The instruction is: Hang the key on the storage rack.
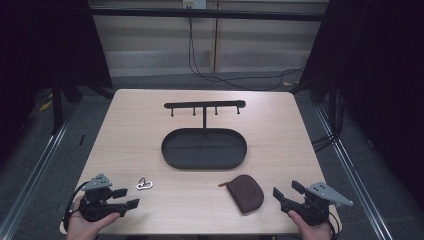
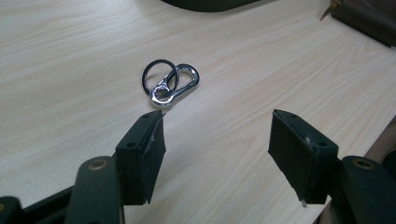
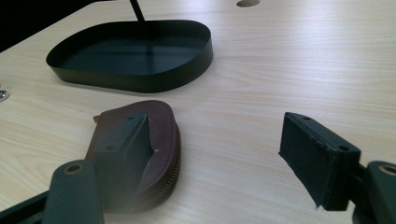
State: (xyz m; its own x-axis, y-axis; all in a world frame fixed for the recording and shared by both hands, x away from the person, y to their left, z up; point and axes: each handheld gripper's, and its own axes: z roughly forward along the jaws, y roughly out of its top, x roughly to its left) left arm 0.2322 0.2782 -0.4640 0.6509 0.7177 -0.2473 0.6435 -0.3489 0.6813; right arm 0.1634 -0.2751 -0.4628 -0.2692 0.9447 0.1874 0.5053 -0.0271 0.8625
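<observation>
Both grippers, left gripper and right gripper, sat wide and empty nearside of the tray, carabiner and pouch untouched between them; likely pre-grasp, next a reach.

Shiny metal carabiner, pale matt wood-grain table

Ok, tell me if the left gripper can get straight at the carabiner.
Probably yes. The left gripper is open, and the carabiner lies on bare table just ahead of its jaws with nothing between them.
</observation>
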